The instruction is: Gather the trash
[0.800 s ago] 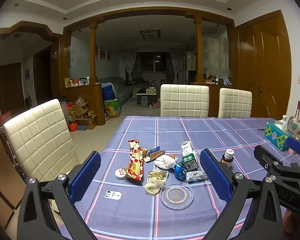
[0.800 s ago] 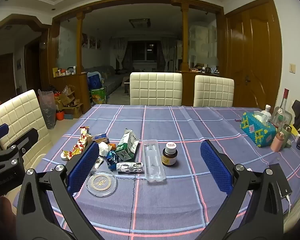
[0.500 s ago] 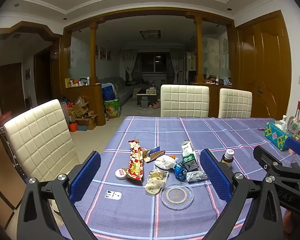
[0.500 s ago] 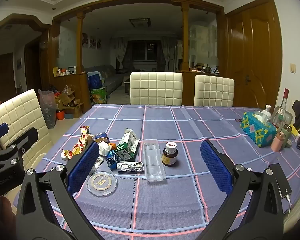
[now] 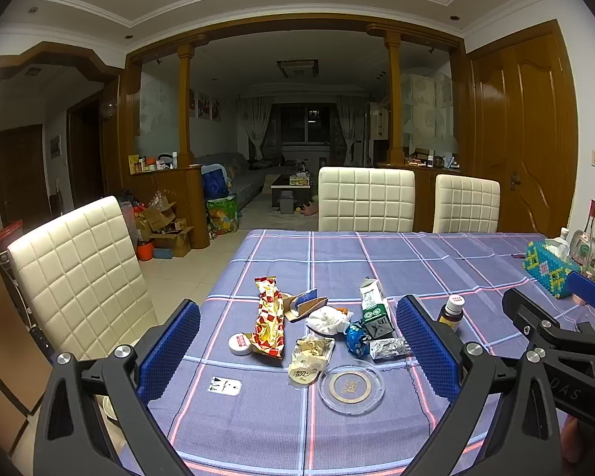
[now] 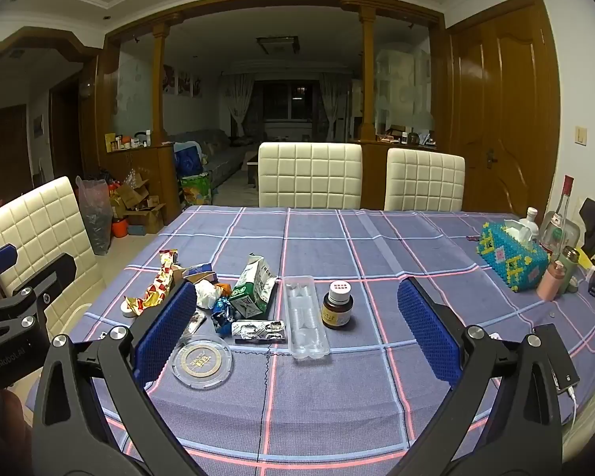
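Observation:
Trash lies in a cluster on the blue plaid tablecloth (image 5: 377,261): a red and yellow wrapper (image 5: 269,317), a crumpled white tissue (image 5: 326,319), a green milk carton (image 5: 375,309), a blue foil wrapper (image 5: 356,339), a silver blister pack (image 5: 388,347) and a crumpled paper wrapper (image 5: 311,359). The right wrist view shows the carton (image 6: 256,285), blister pack (image 6: 260,330) and a clear plastic tray (image 6: 304,319). My left gripper (image 5: 297,351) is open and empty, above the near table edge. My right gripper (image 6: 297,331) is open and empty, also short of the pile.
A glass ashtray (image 5: 351,384), a brown medicine bottle (image 6: 338,304), a white round lid (image 5: 240,344) and a small card (image 5: 224,385) lie near the trash. A beaded tissue box (image 6: 509,256), bottles and a phone (image 6: 555,357) sit at the right. Cream chairs (image 5: 79,273) surround the table.

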{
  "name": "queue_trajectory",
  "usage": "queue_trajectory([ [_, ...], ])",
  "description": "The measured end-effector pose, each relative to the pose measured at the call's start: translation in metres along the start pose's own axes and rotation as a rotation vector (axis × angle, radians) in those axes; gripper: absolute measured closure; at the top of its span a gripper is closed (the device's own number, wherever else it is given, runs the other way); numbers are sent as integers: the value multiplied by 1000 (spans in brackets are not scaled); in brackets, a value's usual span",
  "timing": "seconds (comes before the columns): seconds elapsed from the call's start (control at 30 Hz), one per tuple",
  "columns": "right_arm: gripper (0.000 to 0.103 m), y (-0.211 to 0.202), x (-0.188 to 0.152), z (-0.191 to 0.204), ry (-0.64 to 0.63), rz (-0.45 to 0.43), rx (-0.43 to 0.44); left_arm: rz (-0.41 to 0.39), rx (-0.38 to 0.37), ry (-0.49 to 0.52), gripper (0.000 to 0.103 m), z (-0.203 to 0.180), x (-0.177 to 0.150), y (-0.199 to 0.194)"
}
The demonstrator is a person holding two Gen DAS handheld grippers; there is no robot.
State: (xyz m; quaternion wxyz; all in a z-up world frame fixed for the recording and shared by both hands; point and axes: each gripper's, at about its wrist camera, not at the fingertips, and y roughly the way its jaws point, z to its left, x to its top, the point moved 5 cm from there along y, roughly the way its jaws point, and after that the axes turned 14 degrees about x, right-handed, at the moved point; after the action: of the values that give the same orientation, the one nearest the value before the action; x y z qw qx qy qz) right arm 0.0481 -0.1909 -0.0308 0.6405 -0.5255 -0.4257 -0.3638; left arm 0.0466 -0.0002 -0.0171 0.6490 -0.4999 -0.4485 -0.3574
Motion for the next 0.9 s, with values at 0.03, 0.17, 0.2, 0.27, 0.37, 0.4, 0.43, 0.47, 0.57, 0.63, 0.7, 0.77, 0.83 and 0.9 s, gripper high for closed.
queue_trajectory([
  [0.03, 3, 0, 0, 0, 0, 0, 0, 0, 0, 0, 6, 0, 0, 0],
  [0.17, 3, 0, 0, 0, -2, -3, -1, 0, -1, 0, 6, 0, 0, 0],
  [0.2, 3, 0, 0, -1, -1, -3, -1, 1, -1, 0, 6, 0, 0, 0],
  [0.27, 3, 0, 0, -1, -2, -2, -1, 2, 0, 0, 6, 0, 0, 0],
  [0.37, 3, 0, 1, -1, -2, -3, -2, 0, -1, 0, 6, 0, 0, 0],
  [0.4, 3, 0, 1, -1, -2, -3, -2, 0, -1, 0, 6, 0, 0, 0],
  [0.43, 3, 0, 1, -1, -2, -4, -2, 0, -2, 0, 6, 0, 0, 0],
  [0.47, 3, 0, 1, -1, -3, -3, -2, 0, -2, 0, 6, 0, 0, 0],
  [0.57, 3, -2, -1, 2, -3, -4, -1, 0, -1, 0, 6, 0, 0, 0],
  [0.63, 3, -2, -1, 1, -3, -4, -1, 1, -1, 0, 6, 0, 0, 0],
  [0.7, 3, -2, -1, 1, -2, -4, -2, 0, -1, 0, 6, 0, 0, 0],
  [0.77, 3, -2, 0, 1, -3, -4, -2, 0, -1, 1, 6, 0, 0, 0],
  [0.83, 3, -1, 0, 0, -2, -4, -1, -1, -1, 1, 6, 0, 0, 0],
  [0.9, 3, -2, 0, 1, -3, -5, -2, -1, -1, 1, 6, 0, 0, 0],
])
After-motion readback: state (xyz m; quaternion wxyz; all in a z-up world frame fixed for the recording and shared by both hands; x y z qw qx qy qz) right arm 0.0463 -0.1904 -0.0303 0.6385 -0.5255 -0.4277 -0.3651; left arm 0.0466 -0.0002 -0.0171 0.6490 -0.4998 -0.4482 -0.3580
